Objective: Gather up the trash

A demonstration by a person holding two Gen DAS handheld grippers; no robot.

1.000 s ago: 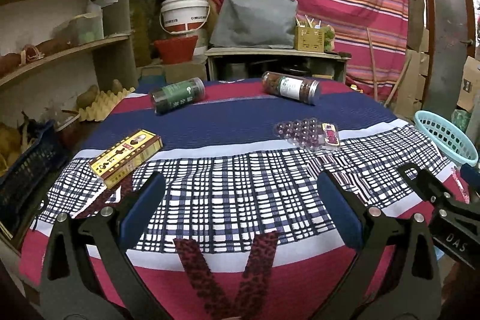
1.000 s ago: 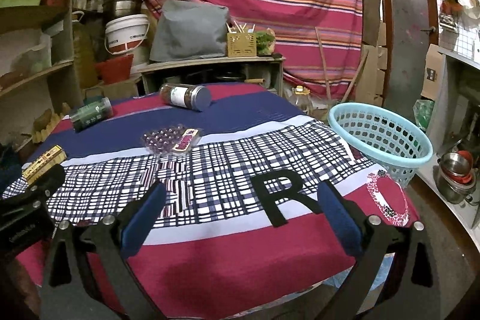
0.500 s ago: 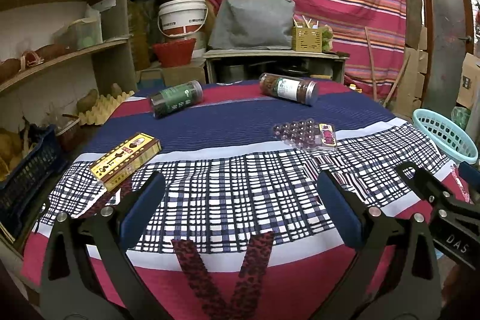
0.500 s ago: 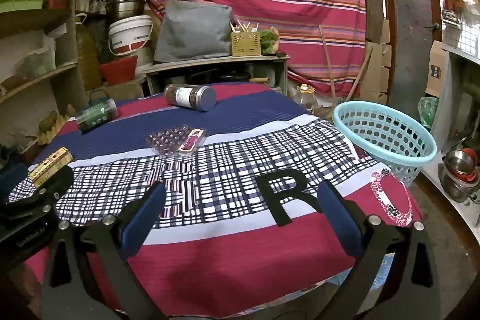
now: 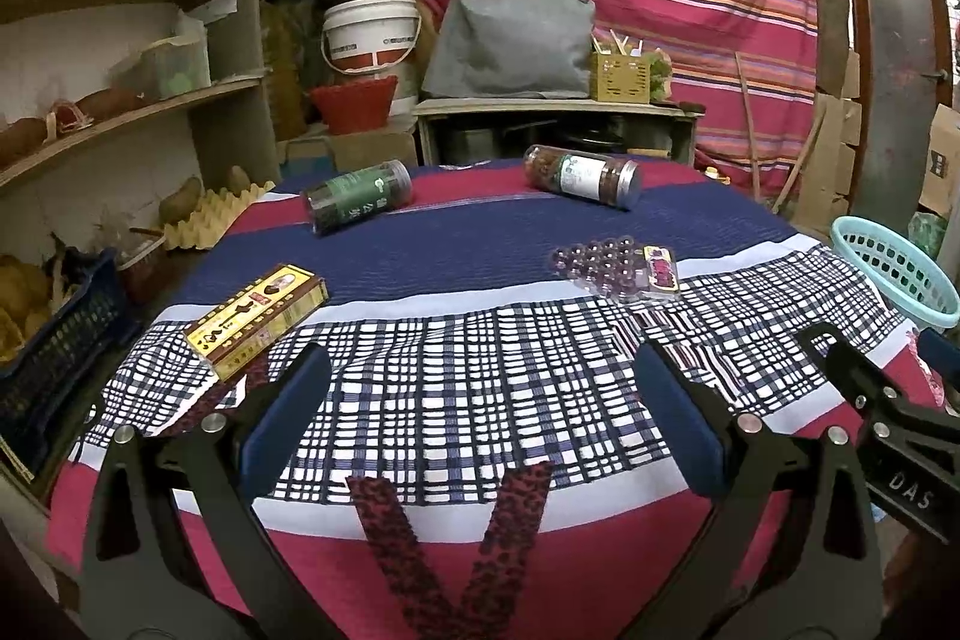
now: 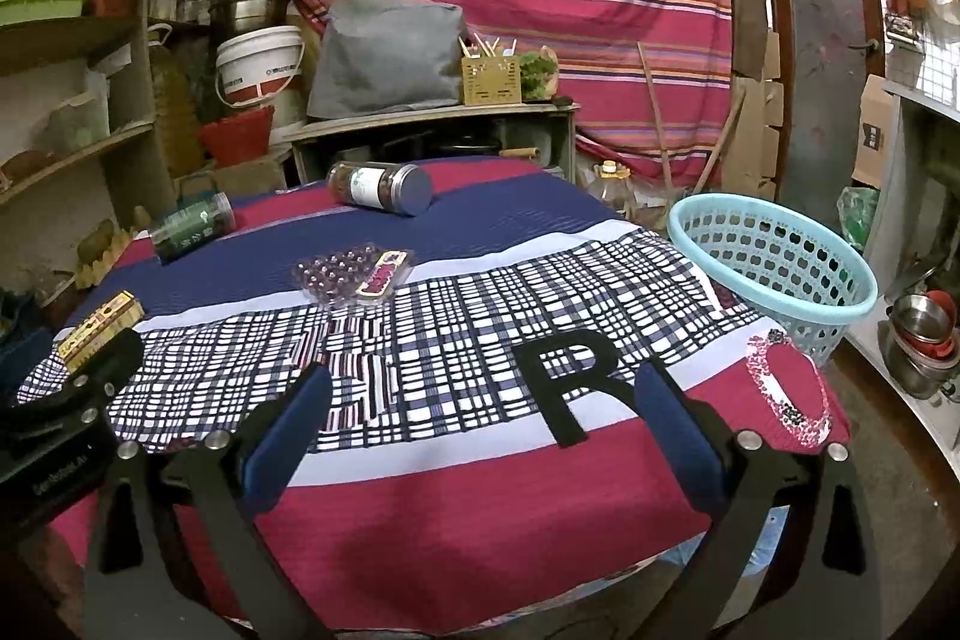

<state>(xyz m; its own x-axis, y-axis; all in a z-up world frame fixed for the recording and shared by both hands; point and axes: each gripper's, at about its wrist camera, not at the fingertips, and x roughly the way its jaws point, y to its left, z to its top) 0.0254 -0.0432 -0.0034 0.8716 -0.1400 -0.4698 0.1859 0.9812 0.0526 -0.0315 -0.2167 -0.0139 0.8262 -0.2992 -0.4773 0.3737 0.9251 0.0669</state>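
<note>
Open checked cloth is left across the near worktop (image 5: 480, 400); farther passage is obstructed by the blister pack (image 5: 615, 265) and yellow box (image 5: 258, 321).

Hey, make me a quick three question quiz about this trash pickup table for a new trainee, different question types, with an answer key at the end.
1. True or false: the left gripper is shut on the yellow box.
2. Multiple choice: the light blue basket sits at the table's A) right edge, B) left edge, C) middle.
3. Fill in: the green-label jar and the brown jar both lie on their ____.

Key: 1. False, both the left gripper and the right gripper are open and hold nothing. 2. A. 3. Sides.
</note>
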